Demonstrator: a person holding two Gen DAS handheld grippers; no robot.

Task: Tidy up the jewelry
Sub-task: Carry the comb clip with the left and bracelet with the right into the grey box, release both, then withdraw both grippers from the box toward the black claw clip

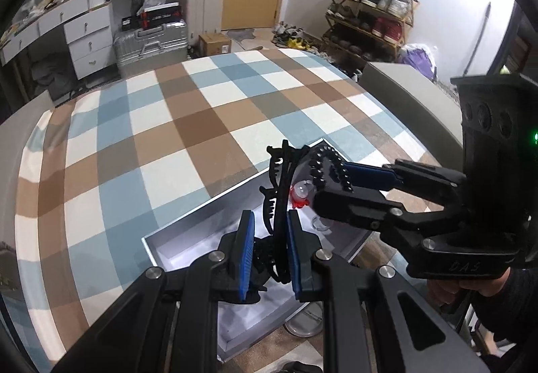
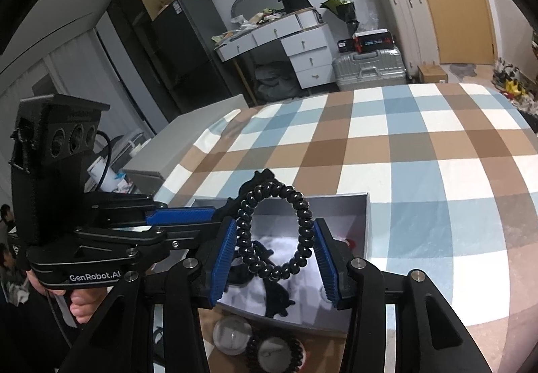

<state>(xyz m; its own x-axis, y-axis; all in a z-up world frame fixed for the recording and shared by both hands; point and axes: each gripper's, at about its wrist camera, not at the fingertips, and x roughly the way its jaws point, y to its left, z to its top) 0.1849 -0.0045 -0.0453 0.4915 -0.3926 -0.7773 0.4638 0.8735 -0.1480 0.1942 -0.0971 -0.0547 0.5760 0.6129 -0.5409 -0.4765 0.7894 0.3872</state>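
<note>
My left gripper point(image 1: 267, 247) is shut on a black hair claw clip point(image 1: 279, 191) and holds it upright over the grey open box point(image 1: 188, 225). My right gripper point(image 2: 274, 258) is shut on a black spiral hair tie point(image 2: 274, 232) and holds it over the same box point(image 2: 364, 221). The right gripper also shows in the left wrist view point(image 1: 339, 178), with the spiral tie point(image 1: 324, 168) at its tips, close beside the claw clip. A small red and clear piece point(image 1: 300, 195) lies in the box. Another black clip point(image 2: 277, 300) lies in the box below the tie.
The box sits on a blue, brown and white checked cloth point(image 1: 168, 124). Round clear pieces point(image 2: 232, 334) and another black spiral tie point(image 2: 255, 353) lie on the table near the box's front edge. Drawers, suitcases and a shoe rack point(image 1: 370, 20) stand behind the table.
</note>
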